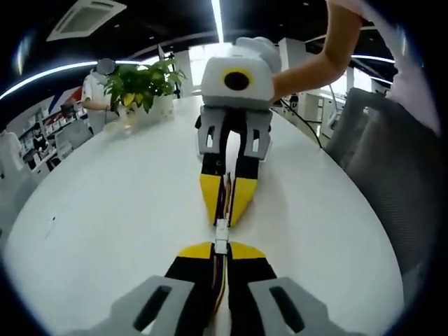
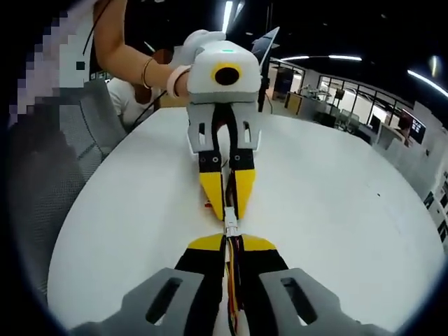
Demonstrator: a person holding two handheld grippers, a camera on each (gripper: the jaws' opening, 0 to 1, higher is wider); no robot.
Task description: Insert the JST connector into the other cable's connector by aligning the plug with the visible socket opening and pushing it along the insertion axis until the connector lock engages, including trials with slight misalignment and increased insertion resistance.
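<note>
In the left gripper view, the left gripper clamps its wired cable, the white JST connector jutting from its yellow tips — meeting the right gripper, jaws pinched on the other cable, above the white table. A potted plant stands beyond.

In the right gripper view, both connectors touch between the facing tips.

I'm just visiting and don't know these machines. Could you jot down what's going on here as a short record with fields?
Surface: white table
Left gripper: shut on its cable
Right gripper: shut on its cable
Facing: tip to tip, in line
White connectors: meeting between the tips; lock state cannot be told
Wires: run back between the jaws
Background: potted plant, grey chair
</note>
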